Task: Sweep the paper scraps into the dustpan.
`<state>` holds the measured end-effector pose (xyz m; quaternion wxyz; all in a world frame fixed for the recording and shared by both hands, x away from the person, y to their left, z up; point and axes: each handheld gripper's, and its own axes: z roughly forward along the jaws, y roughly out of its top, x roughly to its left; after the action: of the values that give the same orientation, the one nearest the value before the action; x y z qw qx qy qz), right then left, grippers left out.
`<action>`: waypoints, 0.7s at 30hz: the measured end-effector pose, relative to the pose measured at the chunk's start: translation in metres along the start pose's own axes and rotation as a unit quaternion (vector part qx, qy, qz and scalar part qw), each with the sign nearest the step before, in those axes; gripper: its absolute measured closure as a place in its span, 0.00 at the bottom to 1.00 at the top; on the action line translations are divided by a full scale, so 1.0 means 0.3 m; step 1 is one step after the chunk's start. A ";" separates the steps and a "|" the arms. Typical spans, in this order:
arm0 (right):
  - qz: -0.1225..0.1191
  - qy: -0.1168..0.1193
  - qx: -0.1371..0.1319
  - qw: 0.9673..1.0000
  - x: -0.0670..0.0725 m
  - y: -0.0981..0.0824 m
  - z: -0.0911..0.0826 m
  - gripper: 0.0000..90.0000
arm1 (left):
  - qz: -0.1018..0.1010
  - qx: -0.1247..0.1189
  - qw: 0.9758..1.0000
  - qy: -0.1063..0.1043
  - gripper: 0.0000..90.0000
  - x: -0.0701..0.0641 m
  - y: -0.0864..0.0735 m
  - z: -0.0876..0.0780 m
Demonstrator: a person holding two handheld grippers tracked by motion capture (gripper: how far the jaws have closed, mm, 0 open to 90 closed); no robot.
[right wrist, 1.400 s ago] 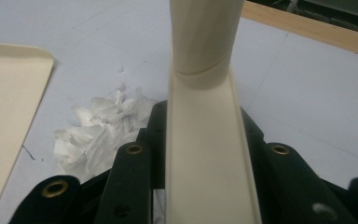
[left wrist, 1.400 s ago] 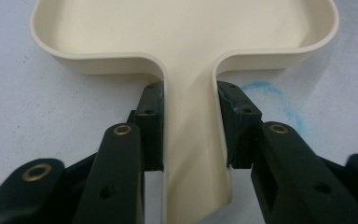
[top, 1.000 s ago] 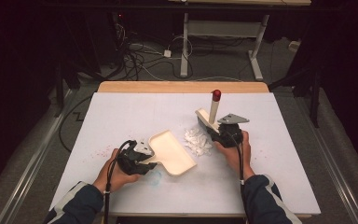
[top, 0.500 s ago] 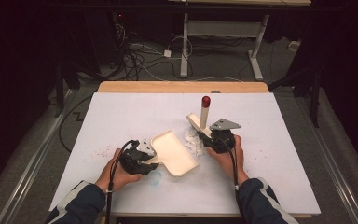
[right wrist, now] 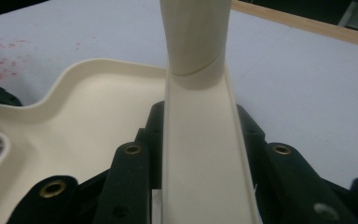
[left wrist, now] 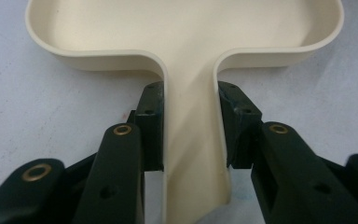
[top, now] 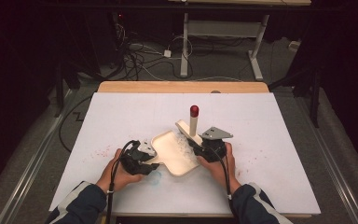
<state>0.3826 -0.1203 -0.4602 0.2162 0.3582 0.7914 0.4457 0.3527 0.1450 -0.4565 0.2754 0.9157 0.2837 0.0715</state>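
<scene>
A cream dustpan lies flat on the white table. My left gripper is shut on its handle, with the pads pressed on both sides of the stem. My right gripper is shut on a cream brush, which has an upright handle and a red cap. In the right gripper view the brush fills the gap between the jaws, right at the edge of the dustpan. Small white bits lie on the pan's right part beside the brush.
White paper covers the table, and a wooden edge runs along the far side. Faint red specks mark the paper left of the pan. Cables and desk legs are on the dark floor beyond.
My right gripper has carried the brush left and a bit nearer, up to the pan's right edge, and the white bits now lie on the pan. The left gripper and pan stayed put.
</scene>
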 end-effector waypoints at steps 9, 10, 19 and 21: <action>-0.028 0.033 -0.008 0.999 0.114 0.020 0.005 0.74 | -0.005 -0.001 1.000 0.001 0.71 -0.010 0.011 0.006; -0.032 0.035 -0.009 0.999 0.124 0.023 0.003 0.75 | -0.004 0.000 1.000 0.003 0.71 -0.011 0.011 0.006; -0.038 0.037 -0.029 0.998 0.127 0.045 -0.024 0.75 | -0.002 -0.001 1.000 0.003 0.71 -0.012 0.008 0.005; -0.025 0.037 -0.035 0.998 0.113 0.055 -0.034 0.75 | -0.002 0.000 1.000 0.003 0.71 -0.011 0.007 0.006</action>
<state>0.3599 -0.0943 -0.4416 0.2103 0.3132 0.7915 0.4809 0.3516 0.1409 -0.4568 0.2750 0.9147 0.2867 0.0736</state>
